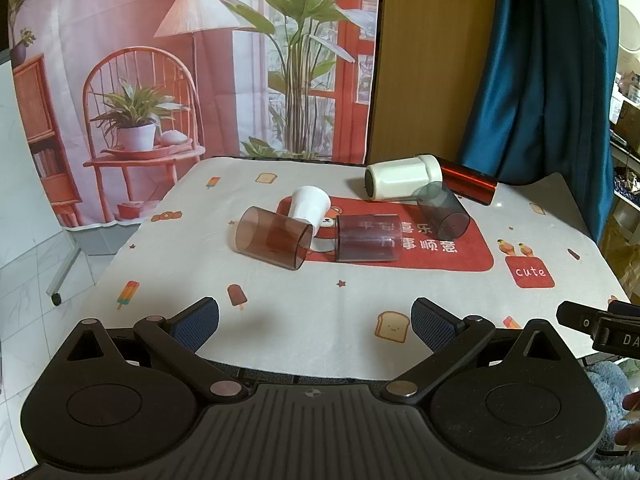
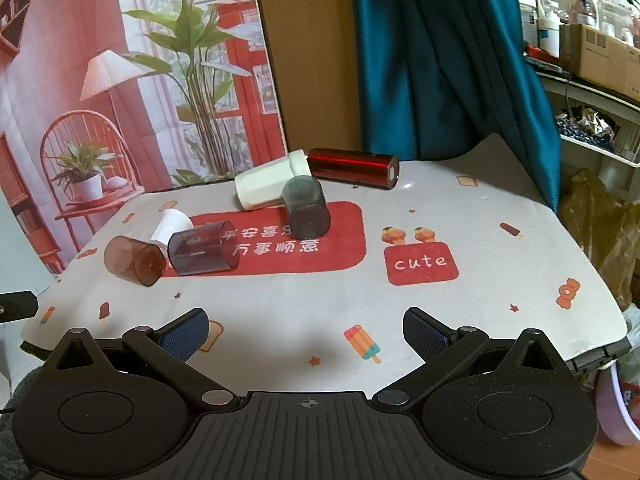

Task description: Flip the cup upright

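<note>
Six cups down on the worktop (image 1: pixel 320 320), none upright. Brown translucent cup (image 1: pixel 274 237) lies on its side nearest the left hand-held gripper (image 1: pixel 316 322), ahead and slightly left of it, well apart. Small white cup (image 1: pixel 310 208) sits just behind it, touching; purple-tinted cup (image 1: pixel 368 238) lies just to its right on the red mat (image 1: pixel 460 252). Grey translucent cup (image 1: pixel 442 210) lies tilted further right, in front of the big white cup (image 1: pixel 402 178); shiny red cylinder cup (image 1: pixel 468 182) at the far right rear. Left hand-held gripper is released, fingers spread, nothing between them, low over the near worktop edge. Right hand-held gripper (image 2: pixel 306 334) likewise released and empty; from its view the grey cup (image 2: pixel 306 208) is straight ahead, well apart, and the brown cup (image 2: pixel 134 260) far left.
</note>
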### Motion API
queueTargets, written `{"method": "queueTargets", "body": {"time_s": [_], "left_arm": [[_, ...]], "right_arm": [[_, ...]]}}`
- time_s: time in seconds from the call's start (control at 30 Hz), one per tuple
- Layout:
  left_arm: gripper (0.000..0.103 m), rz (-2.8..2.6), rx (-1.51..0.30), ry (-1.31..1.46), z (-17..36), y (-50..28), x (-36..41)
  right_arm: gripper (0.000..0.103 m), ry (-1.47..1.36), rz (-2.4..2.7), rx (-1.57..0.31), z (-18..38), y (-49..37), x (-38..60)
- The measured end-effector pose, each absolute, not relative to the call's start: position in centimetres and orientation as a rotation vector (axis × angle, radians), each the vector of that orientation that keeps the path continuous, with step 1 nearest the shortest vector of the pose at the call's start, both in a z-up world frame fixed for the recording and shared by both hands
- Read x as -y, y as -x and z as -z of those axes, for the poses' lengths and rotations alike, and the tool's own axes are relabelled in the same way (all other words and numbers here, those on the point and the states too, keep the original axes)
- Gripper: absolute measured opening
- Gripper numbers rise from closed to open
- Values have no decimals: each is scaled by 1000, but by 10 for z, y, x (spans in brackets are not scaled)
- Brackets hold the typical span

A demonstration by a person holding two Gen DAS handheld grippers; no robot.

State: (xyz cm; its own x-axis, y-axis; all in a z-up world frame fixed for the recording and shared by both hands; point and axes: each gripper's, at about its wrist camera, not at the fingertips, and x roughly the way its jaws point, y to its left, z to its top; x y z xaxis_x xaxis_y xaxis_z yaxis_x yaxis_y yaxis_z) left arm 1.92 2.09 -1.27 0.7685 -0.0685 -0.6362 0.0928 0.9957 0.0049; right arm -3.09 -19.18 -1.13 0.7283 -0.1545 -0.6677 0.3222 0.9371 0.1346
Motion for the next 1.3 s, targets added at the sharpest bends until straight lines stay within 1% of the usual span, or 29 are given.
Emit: {"method": "queueTargets", "body": {"time_s": [0.5, 0.73, 1.13, 1.3], "left_arm": [[103, 90, -701, -20, 16, -23, -25], [103, 85, -661, -24, 15, -32, -29], [103, 115, -713, -16, 38, -76, -29], [103, 140, -736, 9, 51, -103, -31]], "right_arm": [[103, -263, 270, -713, 13, 30, 192], [103, -272, 236, -736, 16, 21, 200], [103, -194, 200, -785, 38, -24, 215], [103, -261, 142, -827, 49, -50, 224]]}}
